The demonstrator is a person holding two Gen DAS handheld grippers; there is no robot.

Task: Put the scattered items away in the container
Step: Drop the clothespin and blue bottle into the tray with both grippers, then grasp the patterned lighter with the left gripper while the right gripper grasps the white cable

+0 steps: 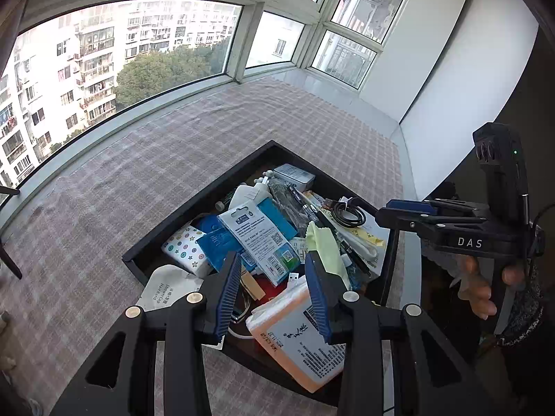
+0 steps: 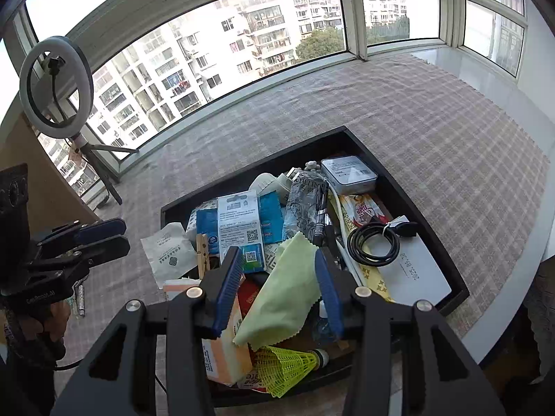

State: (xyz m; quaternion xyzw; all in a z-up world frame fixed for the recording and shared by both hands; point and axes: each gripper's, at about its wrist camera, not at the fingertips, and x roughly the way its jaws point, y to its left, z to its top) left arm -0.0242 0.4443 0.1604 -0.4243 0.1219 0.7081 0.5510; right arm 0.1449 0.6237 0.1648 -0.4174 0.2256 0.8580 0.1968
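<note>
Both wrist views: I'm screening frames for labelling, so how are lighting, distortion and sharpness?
Left wrist view: daylight from the windows, fisheye bends the sill, tray contents sharp, dark corners. Right wrist view: the same bowing, sky washed out, label text on the card readable, no motion blur.

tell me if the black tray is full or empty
Full: the black tray is heaped with packets, a coiled black cable and a green cloth.

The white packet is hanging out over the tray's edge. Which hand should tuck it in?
Left. The left gripper hangs open right beside the white packet, outside the tray; the right gripper is over the green cloth, farther in.
</note>
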